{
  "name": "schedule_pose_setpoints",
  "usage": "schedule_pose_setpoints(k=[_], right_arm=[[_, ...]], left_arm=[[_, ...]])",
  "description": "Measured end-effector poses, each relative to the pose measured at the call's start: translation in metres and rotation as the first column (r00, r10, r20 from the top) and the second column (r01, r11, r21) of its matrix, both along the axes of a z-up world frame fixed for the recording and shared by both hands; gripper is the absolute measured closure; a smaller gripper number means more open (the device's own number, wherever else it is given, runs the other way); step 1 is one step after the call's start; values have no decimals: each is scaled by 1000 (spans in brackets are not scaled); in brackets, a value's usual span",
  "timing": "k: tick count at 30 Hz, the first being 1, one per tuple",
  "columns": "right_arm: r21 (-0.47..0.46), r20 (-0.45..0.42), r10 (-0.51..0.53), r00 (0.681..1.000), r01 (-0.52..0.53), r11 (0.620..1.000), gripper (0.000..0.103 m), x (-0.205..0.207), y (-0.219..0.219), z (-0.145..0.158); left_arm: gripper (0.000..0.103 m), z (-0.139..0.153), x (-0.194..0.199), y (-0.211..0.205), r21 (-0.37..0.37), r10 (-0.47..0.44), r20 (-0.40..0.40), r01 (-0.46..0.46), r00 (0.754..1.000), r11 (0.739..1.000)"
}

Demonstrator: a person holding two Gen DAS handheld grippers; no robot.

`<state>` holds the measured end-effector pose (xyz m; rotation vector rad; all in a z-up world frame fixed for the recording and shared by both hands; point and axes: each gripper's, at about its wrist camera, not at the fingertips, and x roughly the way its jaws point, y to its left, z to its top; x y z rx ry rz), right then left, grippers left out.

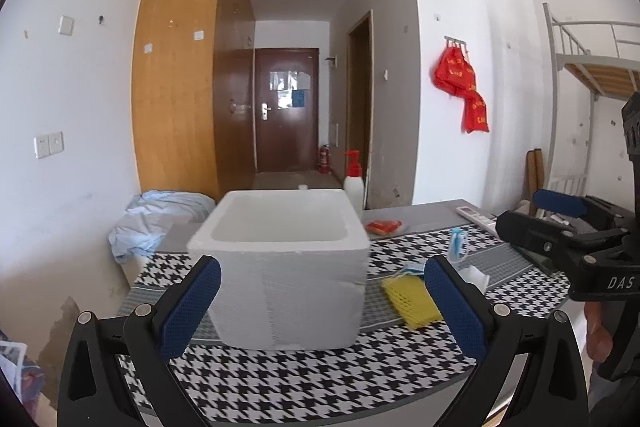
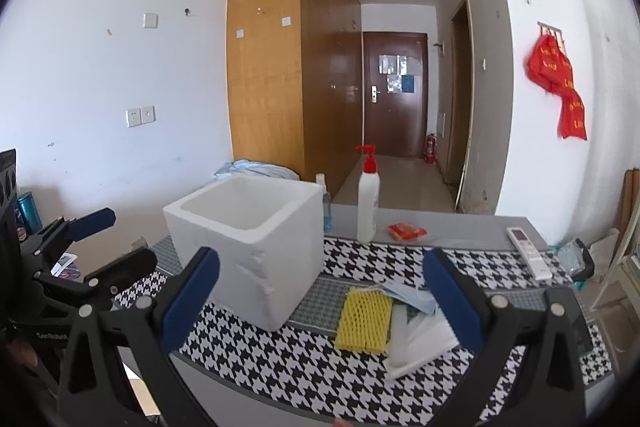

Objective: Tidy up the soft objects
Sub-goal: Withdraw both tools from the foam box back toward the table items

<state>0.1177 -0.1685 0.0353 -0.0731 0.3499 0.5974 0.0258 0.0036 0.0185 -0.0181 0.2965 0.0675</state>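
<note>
Haven't really started: both my left gripper (image 1: pixel 322 301) and right gripper (image 2: pixel 322 297) hang spread and empty, foam box (image 2: pixel 248 247) looks bare, yellow foam net (image 2: pixel 364 321) and face mask (image 2: pixel 408 295) lie mid-tabletop (image 2: pixel 320 383) beside it.

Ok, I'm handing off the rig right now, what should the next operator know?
Left tongs: open, empty, facing the white foam box.
Right tongs: open, empty, above the soft pile.
Box stands upright on the houndstooth table mat; what shows of its inside looks empty.
To the box's right lie the yellow foam net sleeve, a light blue face mask and white foam sheets, partly overlapping.
Done: nothing visibly packed yet.
Left: probably move the soft pieces into the box, yellow sleeve likely first.
</note>
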Motion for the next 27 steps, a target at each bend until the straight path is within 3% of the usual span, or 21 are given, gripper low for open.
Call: schedule_pose_setpoints(k=[27], right_arm=[[1, -69, -162, 984, 163, 987, 0, 13, -59, -43]], left_arm=[[1, -41, 24, -35, -55, -47, -39, 45, 998, 998]])
